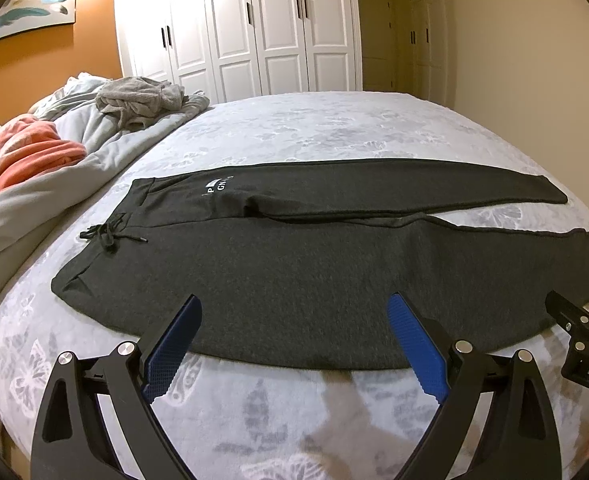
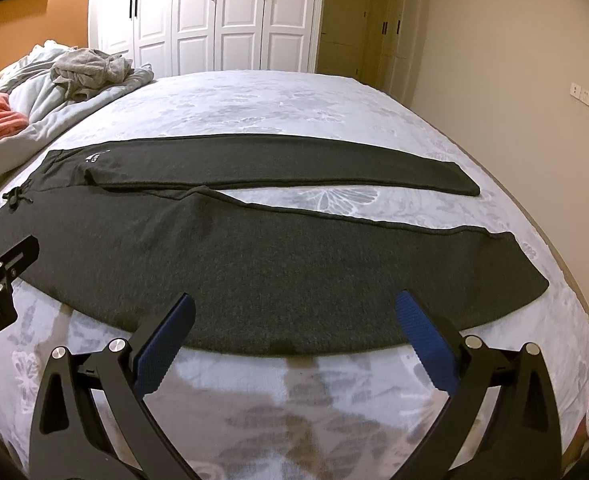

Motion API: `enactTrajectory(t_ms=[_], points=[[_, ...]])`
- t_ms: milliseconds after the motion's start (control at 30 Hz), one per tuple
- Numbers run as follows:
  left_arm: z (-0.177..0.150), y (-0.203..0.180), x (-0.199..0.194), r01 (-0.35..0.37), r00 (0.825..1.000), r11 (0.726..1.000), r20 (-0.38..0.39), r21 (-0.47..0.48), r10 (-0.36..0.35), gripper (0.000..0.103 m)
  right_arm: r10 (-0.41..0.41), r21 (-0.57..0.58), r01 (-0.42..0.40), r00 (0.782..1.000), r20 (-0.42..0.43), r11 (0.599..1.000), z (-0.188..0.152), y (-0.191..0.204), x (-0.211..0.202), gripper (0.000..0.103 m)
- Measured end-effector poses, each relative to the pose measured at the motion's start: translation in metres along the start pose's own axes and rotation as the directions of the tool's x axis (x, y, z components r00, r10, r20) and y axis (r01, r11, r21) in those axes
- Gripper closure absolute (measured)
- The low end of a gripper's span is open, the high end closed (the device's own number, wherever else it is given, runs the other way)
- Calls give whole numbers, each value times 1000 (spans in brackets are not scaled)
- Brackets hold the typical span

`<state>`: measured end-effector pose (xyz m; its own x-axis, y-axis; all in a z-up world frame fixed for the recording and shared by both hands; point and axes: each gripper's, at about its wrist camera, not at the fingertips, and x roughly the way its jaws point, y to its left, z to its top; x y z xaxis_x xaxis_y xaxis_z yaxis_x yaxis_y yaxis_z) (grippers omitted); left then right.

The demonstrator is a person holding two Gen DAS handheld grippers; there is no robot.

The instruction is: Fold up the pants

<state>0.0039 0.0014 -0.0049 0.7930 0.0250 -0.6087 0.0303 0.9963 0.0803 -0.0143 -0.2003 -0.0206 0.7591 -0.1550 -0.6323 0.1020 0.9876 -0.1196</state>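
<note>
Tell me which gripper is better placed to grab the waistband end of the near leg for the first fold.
Left, likely. The left gripper hovers open at the pants near edge, closer to the waistband. The right gripper is also open but sits further toward the cuff.

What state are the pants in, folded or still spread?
Spread flat, unfolded. The pants lie full length on the bed, legs apart with bedsheet showing between them. Both the left gripper and right gripper are open, holding nothing.
</note>
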Motion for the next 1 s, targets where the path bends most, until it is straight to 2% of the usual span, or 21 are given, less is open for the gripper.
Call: enactTrajectory(t_ms=[1000], points=[[-4, -1, 1, -9, 1000, 1000, 1, 8, 9, 11, 2, 7, -2, 1000, -2, 1000, 0, -1, 1, 5]])
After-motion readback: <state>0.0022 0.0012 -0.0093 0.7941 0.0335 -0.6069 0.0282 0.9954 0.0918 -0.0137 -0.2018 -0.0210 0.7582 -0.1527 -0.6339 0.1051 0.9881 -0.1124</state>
